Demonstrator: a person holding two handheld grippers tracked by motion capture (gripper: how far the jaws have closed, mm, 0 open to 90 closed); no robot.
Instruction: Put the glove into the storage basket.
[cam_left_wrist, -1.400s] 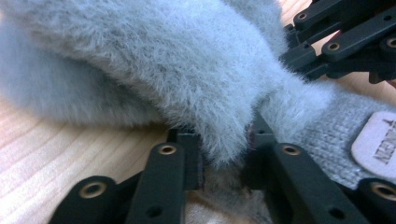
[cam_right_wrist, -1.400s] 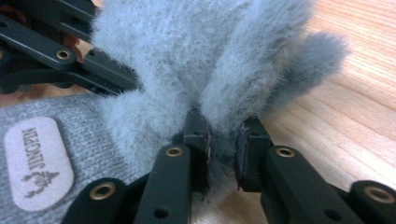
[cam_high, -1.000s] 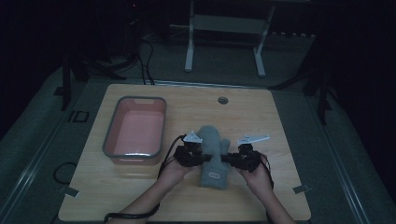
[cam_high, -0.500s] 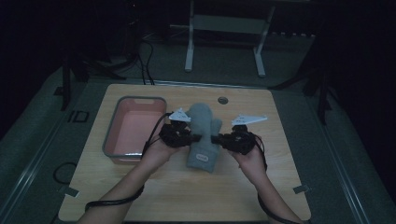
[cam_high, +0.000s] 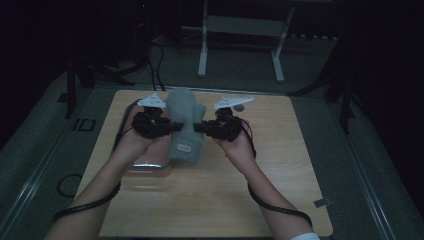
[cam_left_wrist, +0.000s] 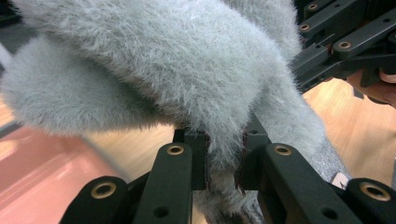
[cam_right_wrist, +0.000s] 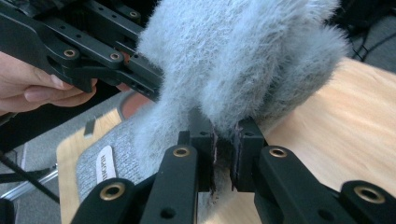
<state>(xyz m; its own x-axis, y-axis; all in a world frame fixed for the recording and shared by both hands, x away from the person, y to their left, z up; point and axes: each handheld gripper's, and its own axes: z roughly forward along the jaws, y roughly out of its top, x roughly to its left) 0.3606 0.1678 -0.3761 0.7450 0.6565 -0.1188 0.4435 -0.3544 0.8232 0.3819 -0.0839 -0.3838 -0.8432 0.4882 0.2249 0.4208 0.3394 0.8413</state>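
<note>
A fuzzy grey mitten (cam_high: 185, 122) hangs in the air above the wooden table (cam_high: 280, 190), cuff end down with a small label on it. My left gripper (cam_high: 172, 127) is shut on the mitten's left edge, and my right gripper (cam_high: 199, 128) is shut on its right edge. In the left gripper view the grey fur (cam_left_wrist: 187, 70) bulges above the jaws, which pinch a fold of it, my left gripper (cam_left_wrist: 225, 161) clamped tight. In the right gripper view the mitten (cam_right_wrist: 243, 60) is pinched the same way by my right gripper (cam_right_wrist: 224, 158), with the ribbed cuff and label (cam_right_wrist: 105, 165) lower left.
A pink rectangular tray (cam_high: 150, 161) lies on the table's left half, partly under my left hand. A small dark round disc (cam_high: 239, 107) sits near the table's far edge. Metal stand legs (cam_high: 240, 45) and cables lie on the floor beyond the table.
Both grippers have lifted the mitten off the table and carried it up and away from the person, toward the table's far side. Both stay shut on it.
</note>
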